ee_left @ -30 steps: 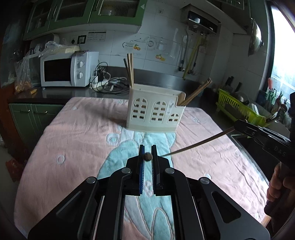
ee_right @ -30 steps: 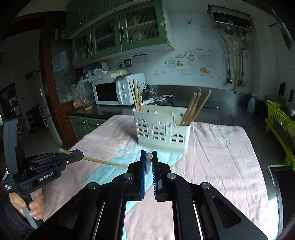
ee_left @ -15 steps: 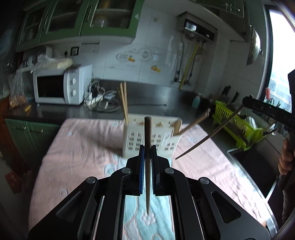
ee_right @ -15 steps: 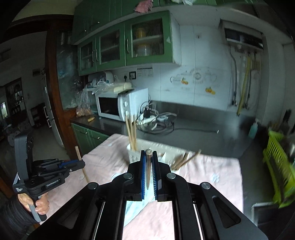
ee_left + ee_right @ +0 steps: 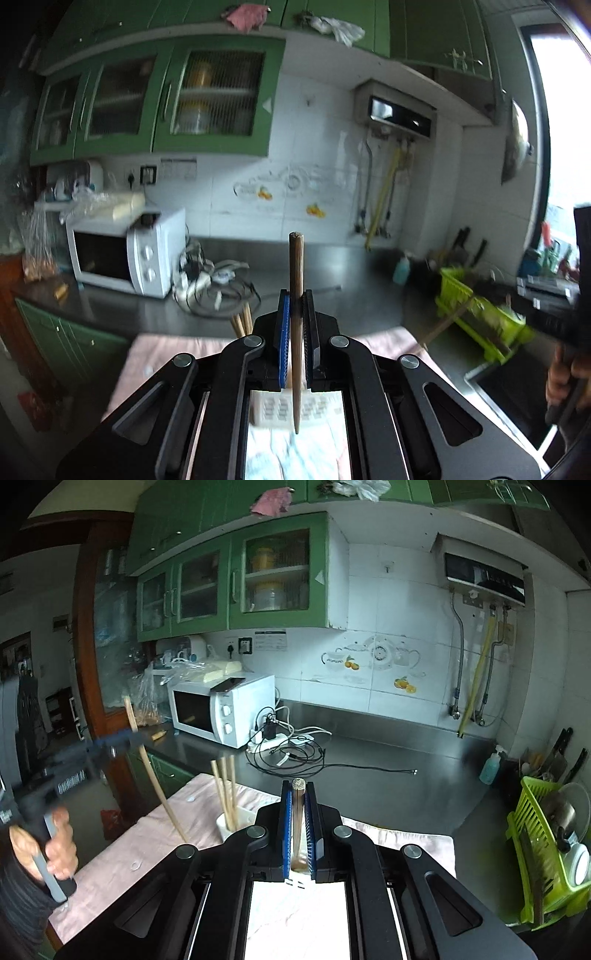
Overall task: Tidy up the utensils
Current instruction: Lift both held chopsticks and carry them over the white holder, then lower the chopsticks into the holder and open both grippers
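Each hand-held gripper (image 5: 295, 317) (image 5: 298, 812) clamps one chopstick (image 5: 296, 295) (image 5: 297, 819); I aim tips down into the white holder (image 5: 236, 821).

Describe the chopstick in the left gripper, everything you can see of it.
The chopstick is a slim brown wooden stick, blunt at its top end and tapering to a point below. It stands nearly upright, clamped partway along between the shut left gripper pads. Its tip hangs in front of the white utensil holder. From the right wrist view it slants, blurred.
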`<act>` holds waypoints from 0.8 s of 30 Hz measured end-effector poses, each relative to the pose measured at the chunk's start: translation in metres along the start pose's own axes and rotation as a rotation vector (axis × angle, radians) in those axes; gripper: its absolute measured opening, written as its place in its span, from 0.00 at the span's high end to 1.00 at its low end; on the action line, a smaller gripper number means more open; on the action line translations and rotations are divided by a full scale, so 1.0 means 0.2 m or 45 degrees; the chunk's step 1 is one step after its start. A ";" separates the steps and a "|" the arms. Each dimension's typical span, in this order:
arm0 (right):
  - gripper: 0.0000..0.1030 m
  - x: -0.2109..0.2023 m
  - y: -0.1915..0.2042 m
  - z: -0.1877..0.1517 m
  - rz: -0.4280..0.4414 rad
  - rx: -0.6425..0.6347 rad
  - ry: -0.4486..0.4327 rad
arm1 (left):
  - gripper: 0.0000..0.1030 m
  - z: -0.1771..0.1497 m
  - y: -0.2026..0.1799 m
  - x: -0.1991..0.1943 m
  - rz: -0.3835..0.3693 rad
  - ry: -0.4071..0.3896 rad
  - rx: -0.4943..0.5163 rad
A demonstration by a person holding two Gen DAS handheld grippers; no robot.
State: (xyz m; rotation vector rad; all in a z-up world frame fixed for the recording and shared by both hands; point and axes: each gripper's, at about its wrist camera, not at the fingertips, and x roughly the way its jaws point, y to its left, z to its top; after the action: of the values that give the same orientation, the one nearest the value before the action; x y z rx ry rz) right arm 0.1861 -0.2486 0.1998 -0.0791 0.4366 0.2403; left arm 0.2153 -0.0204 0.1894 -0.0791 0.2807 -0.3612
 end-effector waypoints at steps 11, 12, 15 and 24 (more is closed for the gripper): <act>0.94 0.27 -0.09 -0.02 0.004 0.019 0.073 | 0.95 0.07 0.04 0.38 0.093 -0.039 -0.018; 0.94 0.29 -0.09 -0.03 0.007 0.018 0.081 | 0.95 0.05 0.05 0.42 0.098 -0.017 -0.026; 0.94 0.34 -0.09 -0.06 0.015 0.017 0.103 | 0.95 -0.01 0.07 0.49 0.095 0.031 -0.035; 0.93 0.42 -0.06 -0.13 0.009 0.014 0.137 | 0.92 -0.14 0.13 0.55 0.096 0.143 -0.073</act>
State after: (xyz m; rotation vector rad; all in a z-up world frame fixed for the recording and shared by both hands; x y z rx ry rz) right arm 0.2521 -0.2465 0.1407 -0.0802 0.5456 0.2414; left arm 0.3142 -0.0372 0.1304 -0.1045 0.4038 -0.2828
